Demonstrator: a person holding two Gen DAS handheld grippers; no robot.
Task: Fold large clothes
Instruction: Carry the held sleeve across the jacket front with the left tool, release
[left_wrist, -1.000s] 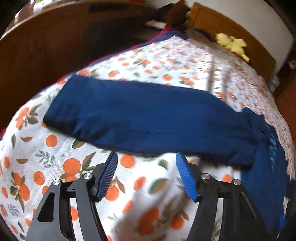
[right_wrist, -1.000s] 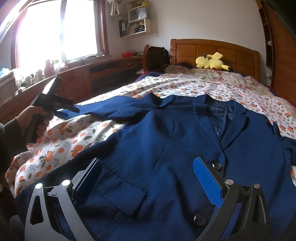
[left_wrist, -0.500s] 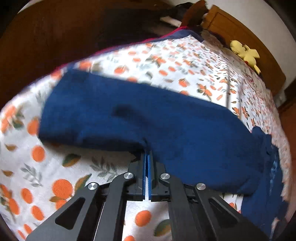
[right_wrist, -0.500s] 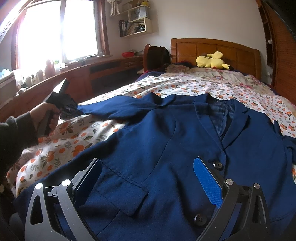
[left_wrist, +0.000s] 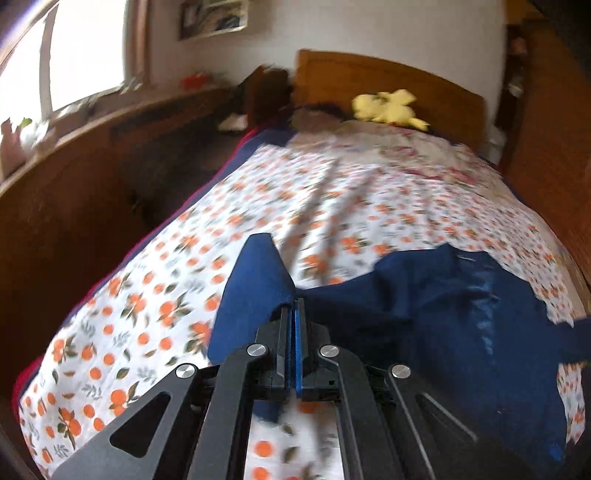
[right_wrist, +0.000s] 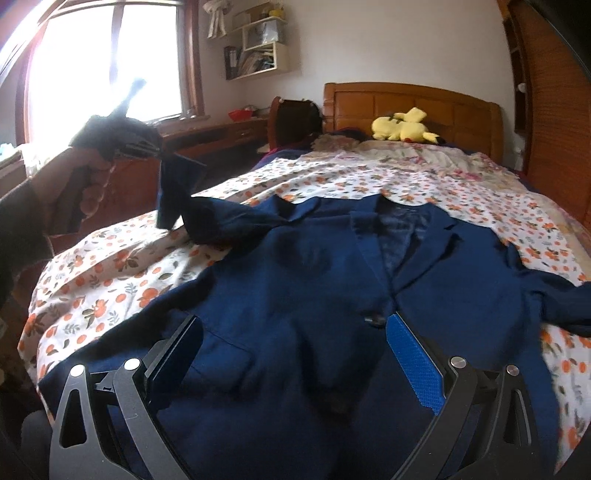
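A navy blue suit jacket (right_wrist: 303, 280) lies face up on the bed, its collar toward the headboard. My left gripper (left_wrist: 293, 314) is shut on the jacket's sleeve (left_wrist: 255, 291) and holds it lifted off the bedspread. From the right wrist view, the same sleeve (right_wrist: 177, 184) hangs from that gripper at the upper left, held by a person's hand (right_wrist: 74, 173). My right gripper (right_wrist: 295, 354) hovers open over the jacket's lower front, nothing between its fingers. The jacket's other sleeve (right_wrist: 561, 299) lies at the right.
An orange-print bedspread (right_wrist: 110, 258) covers the bed. A yellow plush toy (right_wrist: 402, 127) rests by the wooden headboard (right_wrist: 406, 99). A wooden desk (right_wrist: 207, 136) runs under the window on the left, and a wooden panel (right_wrist: 554, 110) stands at the right.
My left gripper closed on the flat-lying sleeve, then lifted it up and swung it toward the jacket body. My right gripper stayed open and shifted slightly over the jacket front.
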